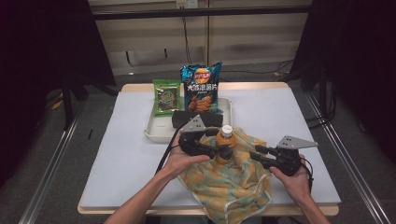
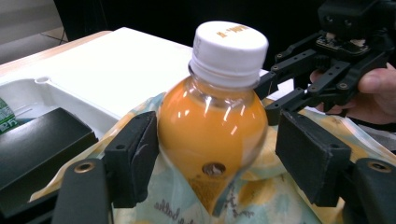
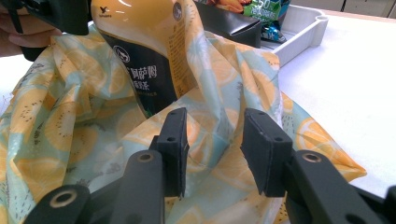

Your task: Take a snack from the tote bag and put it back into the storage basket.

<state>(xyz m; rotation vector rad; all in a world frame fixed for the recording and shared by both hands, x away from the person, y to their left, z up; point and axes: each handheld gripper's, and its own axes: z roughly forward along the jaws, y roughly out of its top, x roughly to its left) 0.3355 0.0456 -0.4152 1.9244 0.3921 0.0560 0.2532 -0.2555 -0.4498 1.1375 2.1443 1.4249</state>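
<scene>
An orange juice bottle with a white cap stands upright in a yellow and teal fruit-print cloth bag at the table's front middle. My left gripper is at its left side. In the left gripper view the bottle sits between the parted pads: the left pad is close to it and the right pad stands clear. My right gripper rests low over the bag to the right of the bottle. In its own view the right gripper has its jaws apart, with a fold of cloth rising between them.
A white tray behind the bag holds a blue chips bag, a green snack packet and a black box. White table cover spreads to both sides. Dark floor and metal rails flank the table.
</scene>
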